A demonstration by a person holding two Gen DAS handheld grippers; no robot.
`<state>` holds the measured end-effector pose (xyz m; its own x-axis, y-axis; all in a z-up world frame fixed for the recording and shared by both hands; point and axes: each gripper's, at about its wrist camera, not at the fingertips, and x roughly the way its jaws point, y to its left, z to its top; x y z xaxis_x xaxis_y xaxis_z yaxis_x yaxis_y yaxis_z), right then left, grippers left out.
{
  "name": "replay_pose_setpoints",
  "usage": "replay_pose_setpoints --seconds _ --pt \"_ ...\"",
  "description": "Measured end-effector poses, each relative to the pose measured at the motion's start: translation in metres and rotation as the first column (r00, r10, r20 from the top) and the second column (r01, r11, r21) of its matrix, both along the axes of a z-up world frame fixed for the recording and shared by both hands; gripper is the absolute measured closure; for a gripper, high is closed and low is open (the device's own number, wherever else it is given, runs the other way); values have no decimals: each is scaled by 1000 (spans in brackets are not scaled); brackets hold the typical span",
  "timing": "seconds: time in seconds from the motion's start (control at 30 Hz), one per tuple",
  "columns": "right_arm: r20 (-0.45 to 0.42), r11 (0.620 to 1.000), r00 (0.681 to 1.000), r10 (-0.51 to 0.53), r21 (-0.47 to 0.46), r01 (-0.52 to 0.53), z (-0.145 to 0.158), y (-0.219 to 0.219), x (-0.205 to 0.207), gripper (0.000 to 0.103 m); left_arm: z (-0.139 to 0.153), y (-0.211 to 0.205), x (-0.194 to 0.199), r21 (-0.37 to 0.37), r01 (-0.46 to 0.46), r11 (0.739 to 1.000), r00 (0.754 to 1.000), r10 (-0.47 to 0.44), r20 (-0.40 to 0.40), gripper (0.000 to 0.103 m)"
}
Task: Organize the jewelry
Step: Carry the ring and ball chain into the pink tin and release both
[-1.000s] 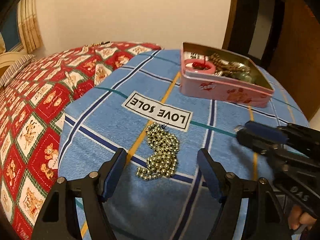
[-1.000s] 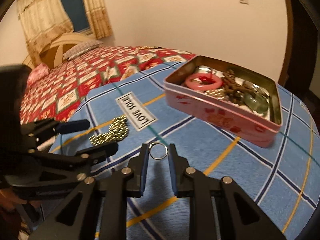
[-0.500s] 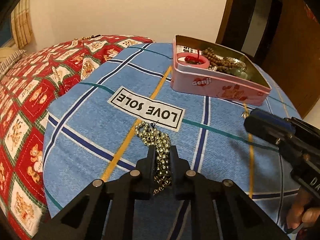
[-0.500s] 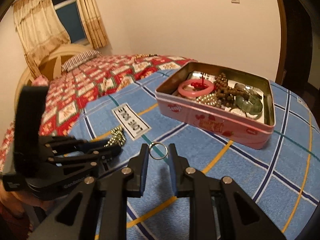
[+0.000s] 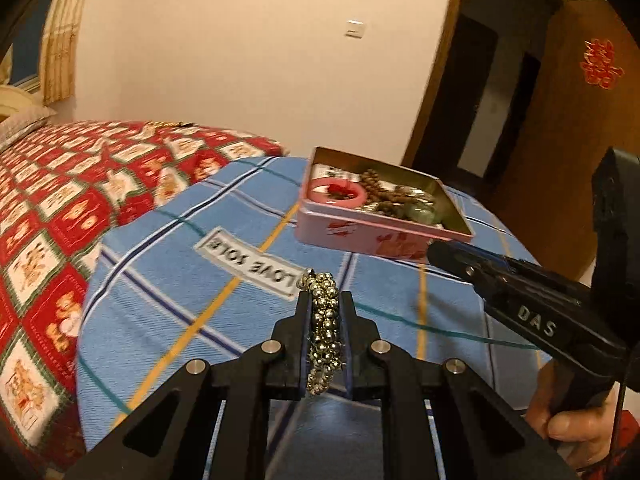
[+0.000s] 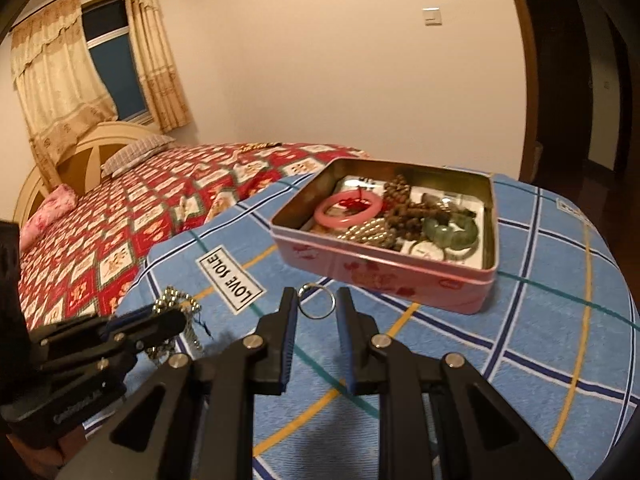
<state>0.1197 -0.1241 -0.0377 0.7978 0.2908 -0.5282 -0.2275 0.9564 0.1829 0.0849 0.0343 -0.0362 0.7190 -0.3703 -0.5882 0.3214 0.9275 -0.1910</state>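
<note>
My left gripper point(image 5: 325, 300) is shut on a gold bead necklace point(image 5: 325, 320) and holds it above the blue plaid cloth point(image 5: 180, 300); the necklace hangs between the fingers. It also shows in the right wrist view point(image 6: 176, 304), held by the left gripper point(image 6: 160, 320). My right gripper point(image 6: 317, 300) is shut on a small silver ring point(image 6: 318, 302), held in the air in front of the pink tin box point(image 6: 384, 276). The tin point(image 5: 360, 236) holds a pink bangle point(image 6: 347, 210), brown beads point(image 6: 408, 212), a green bracelet point(image 6: 452, 232) and gold beads point(image 6: 372, 232).
A white "LOVE SOLE" label point(image 5: 250, 262) is on the cloth. A red patterned bedspread point(image 5: 60, 200) lies to the left, with pillows point(image 6: 136, 154) and a headboard beyond. A wooden door point(image 5: 560, 120) stands at the right. The right gripper's body point(image 5: 520, 300) crosses the left view.
The left gripper closed on the gold bead necklace and lifted it off the cloth. The right gripper kept hold of the ring and rose, nearer the tin.
</note>
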Motion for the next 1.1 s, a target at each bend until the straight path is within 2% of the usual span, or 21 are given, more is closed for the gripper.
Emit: replay_pose_setpoints --seconds 0.13,0.3,0.57,0.83,0.97,1.1 --pt "40 998 998 -57 -3 58 8 -14 -7 80 11 -20 2 36 59 998 996 -61 63 91" --pt "73 991 989 -129 -13 130 19 -43 -8 80 29 -29 18 -23 83 996 990 -80 120 91" --pt "54 984 983 -175 4 175 26 -66 36 80 43 -55 70 -23 79 997 982 -74 174 91" --pt "-6 994 994 -106 36 106 14 -55 71 80 25 -75 118 13 68 998 988 -70 138 91" --pt "-29 997 997 -69 14 70 6 -47 86 80 15 -77 131 16 65 998 992 -67 111 91" --pt "-83 999 996 -22 41 26 -9 -48 95 79 0 -79 138 48 54 997 996 -57 71 91"
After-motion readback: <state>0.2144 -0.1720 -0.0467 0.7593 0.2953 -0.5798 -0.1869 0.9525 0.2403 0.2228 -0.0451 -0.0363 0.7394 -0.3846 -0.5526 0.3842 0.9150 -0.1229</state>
